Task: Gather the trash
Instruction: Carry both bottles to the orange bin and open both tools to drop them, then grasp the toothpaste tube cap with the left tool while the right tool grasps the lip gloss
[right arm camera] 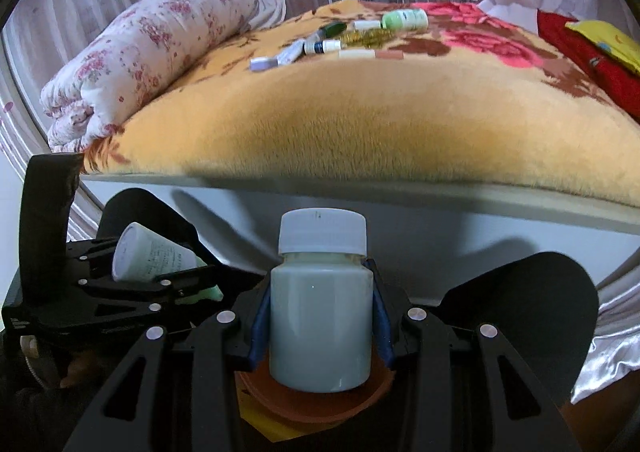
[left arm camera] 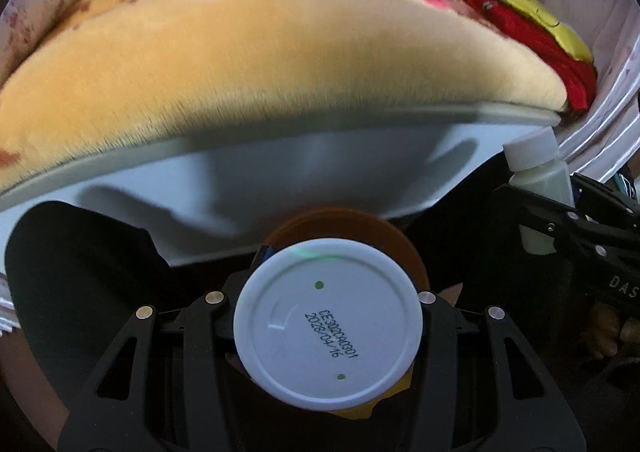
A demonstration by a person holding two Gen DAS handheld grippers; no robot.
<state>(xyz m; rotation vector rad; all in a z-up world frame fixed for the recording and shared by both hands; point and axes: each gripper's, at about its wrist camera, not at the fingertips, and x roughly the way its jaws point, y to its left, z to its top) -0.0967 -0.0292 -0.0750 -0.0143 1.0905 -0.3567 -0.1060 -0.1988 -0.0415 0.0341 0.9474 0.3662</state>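
Two grippers each hold a container in front of the bed. The left gripper (left arm camera: 326, 326) is clamped on a tub (left arm camera: 328, 324) that lies on its side, its white base with a printed date code turned toward the left wrist camera; in the right wrist view the same tub (right arm camera: 154, 258) shows at the left, tilted, with small print on its white side. The right gripper (right arm camera: 320, 310) is closed on a bottle (right arm camera: 320, 316), upright, pale grey-green with a white ribbed cap, squeezed between blue pads (right arm camera: 260, 316). From the left wrist camera that bottle (left arm camera: 538, 176) appears at the right, gripped by black fingers. Just below both containers sits a brown bin (right arm camera: 312, 400) with a yellow edge; its rim (left arm camera: 348, 224) also shows beyond the tub. Beyond the grippers runs the white bed frame (right arm camera: 400, 236), topped by an orange blanket (right arm camera: 360, 124) with red flowers. At the far side of the blanket lies a cluster of small items (right arm camera: 340, 38): a green bottle, tubes and small white vials, well apart from both grippers. A rolled floral quilt (right arm camera: 152, 52) lies at the left of the bed, and a red cloth (right arm camera: 592, 60) with a yellow piece at the right.
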